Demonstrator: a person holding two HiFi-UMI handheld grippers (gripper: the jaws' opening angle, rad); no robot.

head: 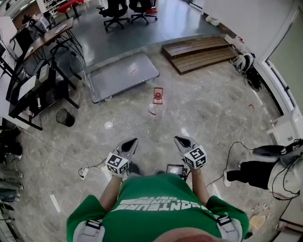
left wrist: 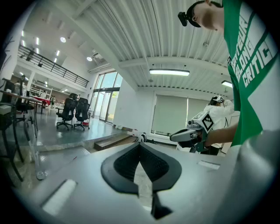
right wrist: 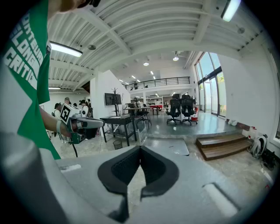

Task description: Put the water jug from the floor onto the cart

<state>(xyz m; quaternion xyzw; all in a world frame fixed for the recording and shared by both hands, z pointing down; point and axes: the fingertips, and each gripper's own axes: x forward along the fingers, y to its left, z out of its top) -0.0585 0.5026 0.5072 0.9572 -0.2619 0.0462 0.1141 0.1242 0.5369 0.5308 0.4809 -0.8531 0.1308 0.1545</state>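
Note:
A clear water jug (head: 155, 107) with a red cap and handle stands upright on the stone floor, just in front of the grey flat cart (head: 124, 74). My left gripper (head: 132, 142) and right gripper (head: 179, 140) are held side by side in front of my chest, well short of the jug. Both have their jaws together with nothing between them. In the left gripper view the shut left gripper (left wrist: 140, 145) points past the right gripper (left wrist: 175, 136). In the right gripper view the shut right gripper (right wrist: 140, 149) faces the cart (right wrist: 168, 146), and the jug does not show.
Black desks (head: 35, 71) and a black bin (head: 65, 117) stand left of the cart. Wooden steps (head: 201, 53) lie at the far right of it. Office chairs (head: 125, 10) sit on the raised floor behind. A cable and power strip (head: 84, 172) lie at my left, and gear (head: 265, 165) at the right.

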